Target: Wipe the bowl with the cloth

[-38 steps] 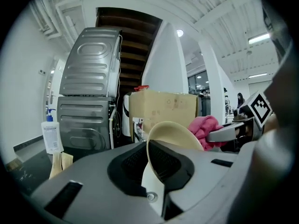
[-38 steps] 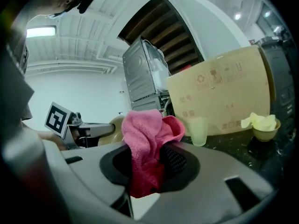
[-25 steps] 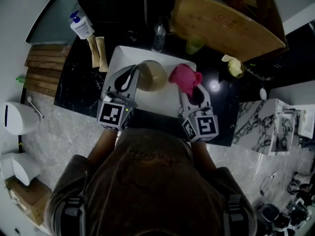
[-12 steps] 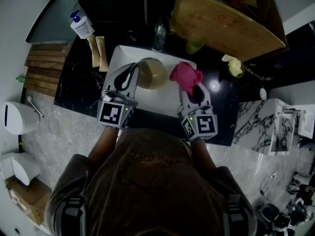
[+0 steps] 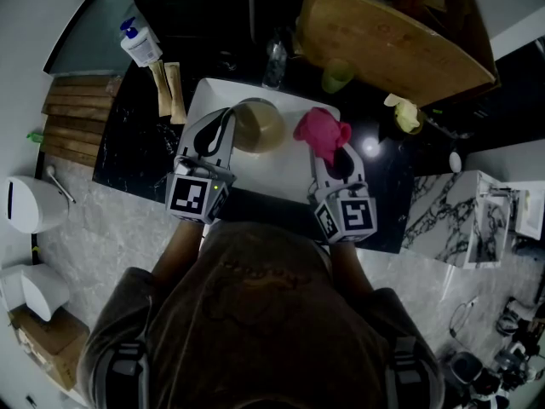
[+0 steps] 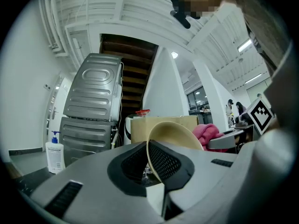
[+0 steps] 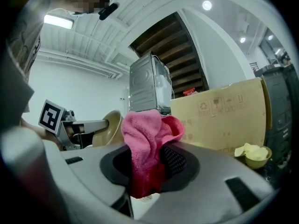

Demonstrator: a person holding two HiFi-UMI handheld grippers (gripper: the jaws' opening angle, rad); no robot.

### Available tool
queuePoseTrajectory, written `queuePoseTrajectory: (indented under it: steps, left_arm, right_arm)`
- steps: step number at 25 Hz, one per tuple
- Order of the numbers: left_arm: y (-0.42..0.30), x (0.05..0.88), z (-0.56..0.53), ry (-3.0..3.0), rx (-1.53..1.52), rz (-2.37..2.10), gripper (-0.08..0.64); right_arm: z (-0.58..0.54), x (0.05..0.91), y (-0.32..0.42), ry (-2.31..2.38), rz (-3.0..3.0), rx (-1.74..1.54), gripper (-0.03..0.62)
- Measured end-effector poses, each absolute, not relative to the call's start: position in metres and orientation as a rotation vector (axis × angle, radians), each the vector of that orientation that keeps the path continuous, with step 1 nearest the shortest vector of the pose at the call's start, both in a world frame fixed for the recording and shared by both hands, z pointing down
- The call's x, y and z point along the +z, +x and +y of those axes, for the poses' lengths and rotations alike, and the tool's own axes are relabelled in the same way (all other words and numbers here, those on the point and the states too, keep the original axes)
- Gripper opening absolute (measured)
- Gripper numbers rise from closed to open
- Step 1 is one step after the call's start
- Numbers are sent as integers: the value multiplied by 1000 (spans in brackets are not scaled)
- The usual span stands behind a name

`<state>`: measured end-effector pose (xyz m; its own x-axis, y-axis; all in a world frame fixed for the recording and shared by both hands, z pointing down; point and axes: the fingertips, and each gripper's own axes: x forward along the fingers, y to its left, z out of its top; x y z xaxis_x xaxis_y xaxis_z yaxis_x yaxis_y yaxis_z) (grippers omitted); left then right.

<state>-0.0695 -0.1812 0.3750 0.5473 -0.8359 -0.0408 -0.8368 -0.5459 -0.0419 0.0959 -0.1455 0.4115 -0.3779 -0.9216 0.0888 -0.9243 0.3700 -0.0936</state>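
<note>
A beige bowl (image 5: 260, 125) is held on edge over the white sink (image 5: 204, 96), its rim pinched in my left gripper (image 5: 228, 119), which is shut on it. In the left gripper view the bowl (image 6: 174, 135) rises from between the jaws. A pink cloth (image 5: 321, 135) is bunched in my right gripper (image 5: 334, 162), just right of the bowl and apart from it. In the right gripper view the cloth (image 7: 147, 143) sticks up from the shut jaws, with the bowl (image 7: 110, 126) to its left.
A black counter (image 5: 136, 156) surrounds the sink. A soap bottle (image 5: 140, 45) and wooden slats (image 5: 72, 118) lie at the left. A big cardboard box (image 5: 392, 41), a green cup (image 5: 337, 77) and a small bowl with yellow stuff (image 5: 407, 116) stand behind and to the right.
The bowl in my left gripper has shifted slightly up and away from me. The cloth and the right gripper stay almost where they were.
</note>
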Motion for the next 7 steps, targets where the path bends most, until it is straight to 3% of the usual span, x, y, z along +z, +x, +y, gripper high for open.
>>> queuePoseTrajectory:
  steps: [7]
  left_arm:
    - [-69,378,-183,-2727,20,1472,21]
  right_arm:
    - [-149,419,96,1723,-2560,226,112]
